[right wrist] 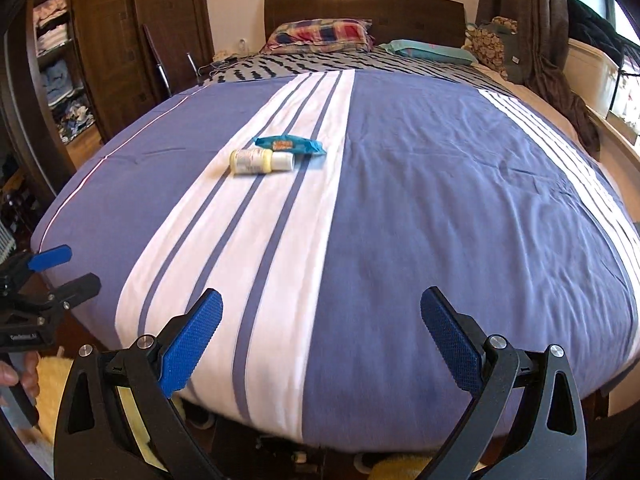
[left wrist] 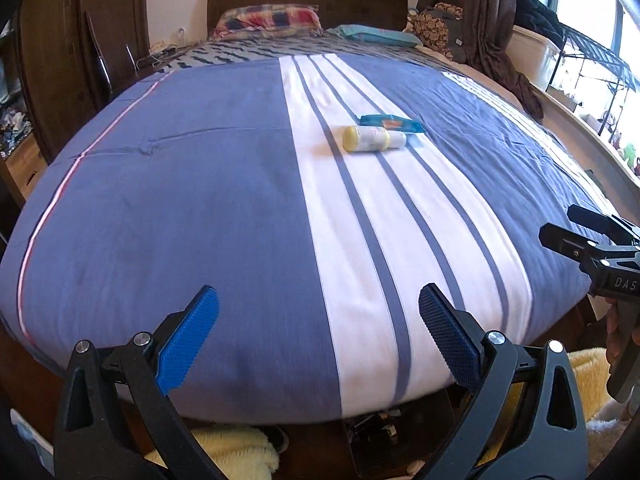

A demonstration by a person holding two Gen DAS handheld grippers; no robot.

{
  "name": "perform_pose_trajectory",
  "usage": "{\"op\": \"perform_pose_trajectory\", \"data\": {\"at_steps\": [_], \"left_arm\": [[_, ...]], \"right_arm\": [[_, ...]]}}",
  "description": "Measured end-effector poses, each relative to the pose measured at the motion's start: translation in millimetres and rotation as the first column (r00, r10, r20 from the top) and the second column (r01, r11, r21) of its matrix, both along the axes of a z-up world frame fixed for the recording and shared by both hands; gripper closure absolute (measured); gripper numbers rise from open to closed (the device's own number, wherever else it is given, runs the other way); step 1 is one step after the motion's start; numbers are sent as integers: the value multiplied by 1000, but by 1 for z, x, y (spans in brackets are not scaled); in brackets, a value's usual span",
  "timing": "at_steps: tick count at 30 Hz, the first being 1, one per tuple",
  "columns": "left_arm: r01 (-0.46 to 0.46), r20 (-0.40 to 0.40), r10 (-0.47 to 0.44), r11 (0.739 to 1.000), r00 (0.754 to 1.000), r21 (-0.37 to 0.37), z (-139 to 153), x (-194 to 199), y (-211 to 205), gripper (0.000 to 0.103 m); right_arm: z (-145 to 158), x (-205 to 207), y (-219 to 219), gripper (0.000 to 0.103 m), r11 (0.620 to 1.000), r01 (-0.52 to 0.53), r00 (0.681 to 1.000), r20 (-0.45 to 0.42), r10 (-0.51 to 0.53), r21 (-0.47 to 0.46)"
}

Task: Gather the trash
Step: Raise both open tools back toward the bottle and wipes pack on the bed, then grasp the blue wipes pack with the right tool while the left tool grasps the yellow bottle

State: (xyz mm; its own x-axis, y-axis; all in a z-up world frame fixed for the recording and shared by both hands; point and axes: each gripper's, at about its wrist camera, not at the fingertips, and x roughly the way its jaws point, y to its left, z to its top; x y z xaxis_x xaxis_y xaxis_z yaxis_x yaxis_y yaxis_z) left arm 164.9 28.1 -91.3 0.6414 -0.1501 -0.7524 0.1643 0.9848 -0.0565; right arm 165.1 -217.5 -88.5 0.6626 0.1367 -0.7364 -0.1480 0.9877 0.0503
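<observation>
Both tools are hovering at the foot of the bed (left wrist: 160, 200), the left gripper (left wrist: 318, 344) and right gripper (right wrist: 320, 344) each spread wide and holding nothing. Mid-bed, a small yellow bottle (right wrist: 252, 161) is lying on its side against a teal wrapper (right wrist: 290, 145). On that soft duvet, I suspect a nudge could send the bottle rolling away.

Somebody's bedroom at home, big bed (right wrist: 440, 208) under a blue-and-white striped duvet, plaid pillow (right wrist: 320, 34) against a dark wooden headboard (right wrist: 360, 8), wardrobe shelves (right wrist: 56, 52) stuffed with folded clothes, brown curtain (right wrist: 516, 12) by the window
</observation>
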Motion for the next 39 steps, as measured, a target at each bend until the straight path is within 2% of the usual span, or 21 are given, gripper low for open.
{"op": "perform_pose_trajectory", "data": {"at_steps": [8,21,28,39], "left_arm": [[11,-48,-10,1000,999,24,-12,51,-7,8],[21,-74,-19,999,997,24,-17,111,-14,8],[32,-92,-30,999,995,18,-22,133,-20,8],[41,-108,-41,999,993,0,-30,157,-30,8]], "right_arm": [[-9,70,10,4,1000,4,1000,-31,-4,-11],[-17,176,39,4,997,-71,997,-40,71,11],[-32,216,54,16,992,-122,989,-90,118,-37],[-49,254,68,19,978,-192,973,-143,179,-82]]}}
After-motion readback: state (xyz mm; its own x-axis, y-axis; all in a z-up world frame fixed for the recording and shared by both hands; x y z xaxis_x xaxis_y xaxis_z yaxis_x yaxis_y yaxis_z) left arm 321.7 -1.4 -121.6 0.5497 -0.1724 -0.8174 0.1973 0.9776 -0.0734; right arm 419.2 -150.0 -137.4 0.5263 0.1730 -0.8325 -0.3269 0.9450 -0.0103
